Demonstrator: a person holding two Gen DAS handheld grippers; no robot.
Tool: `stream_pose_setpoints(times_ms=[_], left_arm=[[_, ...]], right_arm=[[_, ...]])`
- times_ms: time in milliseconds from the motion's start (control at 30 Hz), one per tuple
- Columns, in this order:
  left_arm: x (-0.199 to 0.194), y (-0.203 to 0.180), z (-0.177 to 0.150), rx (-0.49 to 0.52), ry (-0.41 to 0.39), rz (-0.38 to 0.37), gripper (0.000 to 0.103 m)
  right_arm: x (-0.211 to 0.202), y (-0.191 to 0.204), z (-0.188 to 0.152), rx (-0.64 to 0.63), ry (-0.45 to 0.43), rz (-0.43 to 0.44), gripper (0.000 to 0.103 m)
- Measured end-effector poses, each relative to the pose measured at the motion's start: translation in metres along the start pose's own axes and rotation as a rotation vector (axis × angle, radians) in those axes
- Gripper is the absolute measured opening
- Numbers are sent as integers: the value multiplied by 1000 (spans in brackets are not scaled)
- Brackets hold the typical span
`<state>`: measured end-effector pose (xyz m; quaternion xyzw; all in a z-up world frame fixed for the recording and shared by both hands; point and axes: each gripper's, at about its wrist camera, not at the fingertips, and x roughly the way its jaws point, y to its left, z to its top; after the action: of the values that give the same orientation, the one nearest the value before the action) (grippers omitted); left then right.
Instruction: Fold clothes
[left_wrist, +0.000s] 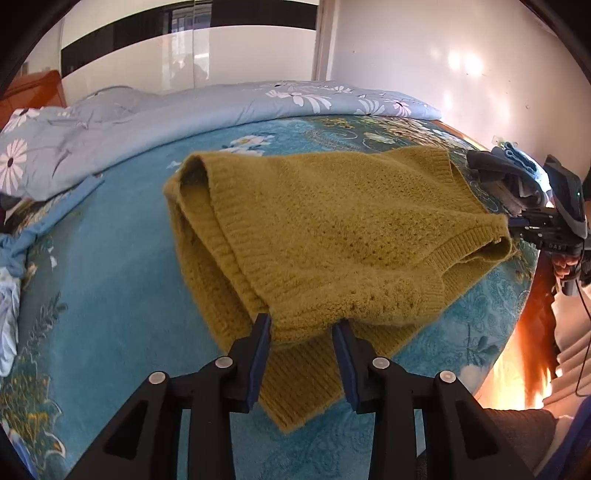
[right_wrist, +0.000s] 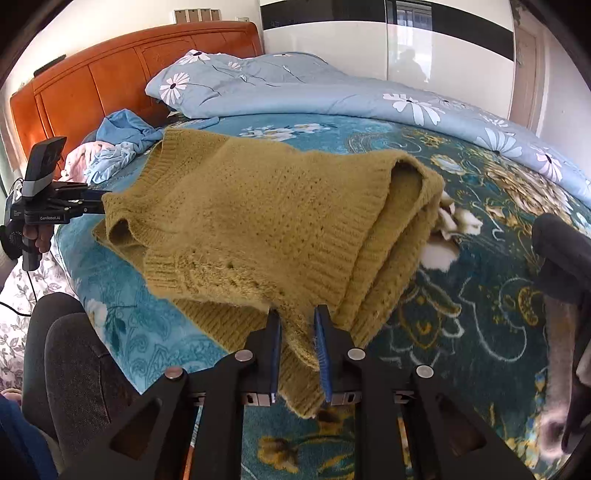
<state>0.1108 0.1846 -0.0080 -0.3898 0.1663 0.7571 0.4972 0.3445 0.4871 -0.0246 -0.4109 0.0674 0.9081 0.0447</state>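
A mustard-yellow knitted sweater (left_wrist: 325, 236) lies partly folded on the blue floral bedspread (left_wrist: 110, 258); it also shows in the right wrist view (right_wrist: 258, 229). My left gripper (left_wrist: 303, 325) is shut on the sweater's near edge, with knit bunched between its blue pads. My right gripper (right_wrist: 298, 314) is shut on the opposite edge, with knit pinched between its pads. Each gripper shows in the other's view, the right one (left_wrist: 517, 225) and the left one (right_wrist: 88, 206), both at the sweater's corners. Both lift the top layer slightly off the bed.
A light blue daisy-print duvet (right_wrist: 295, 92) lies bunched along the far side. An orange wooden headboard (right_wrist: 110, 74) stands behind. Loose blue and pink clothes (right_wrist: 118, 144) lie near the headboard. The person's dark-clad legs (right_wrist: 66, 350) are at the bed edge.
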Motion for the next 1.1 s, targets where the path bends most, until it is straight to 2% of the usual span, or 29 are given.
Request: stream_pose_setpoints(times_ms=[67,167,200,300,367,433,500,533,667,767,833,900,1100], left_arm=[[-5,4,-8,-79,-3,-32,48],[-13,10,-17,-241,-33,-164,58],[-12,11,-18,-286,-21,-169,59],[-6,11,-19,-397,29,-158,59],[-2,9,-18,-440,68,-161,60],[2,12,-18,-520,78,-221,60],[10,18,-18,-631,72,-289,60],[13,20,-16,-665,71,-298,61],[31,25,-14,-773,117,-274,61],[37,32,-16,-865,92,-322,61],[37,37,-15,-920,63,-362,61],[37,40,-13,-950,43,-383,61],[44,40,-13,-979,54,-349,56]], right_arm=[[-5,-2,-6,39,-3,-2,24],[-21,-8,-15,142,-48,25,27],[-26,-12,-18,197,-67,53,28],[-27,-18,-23,359,-79,154,40],[-32,-11,-23,337,-111,122,43],[-35,-9,-20,342,-119,124,43],[-30,-13,-15,419,-116,179,44],[-26,-14,-14,454,-109,207,44],[-8,-15,-15,564,-46,302,44],[0,-19,-22,667,-47,388,44],[6,-25,-26,735,-44,409,44],[14,-31,-29,800,-35,431,44],[28,-43,-41,980,-27,469,44]])
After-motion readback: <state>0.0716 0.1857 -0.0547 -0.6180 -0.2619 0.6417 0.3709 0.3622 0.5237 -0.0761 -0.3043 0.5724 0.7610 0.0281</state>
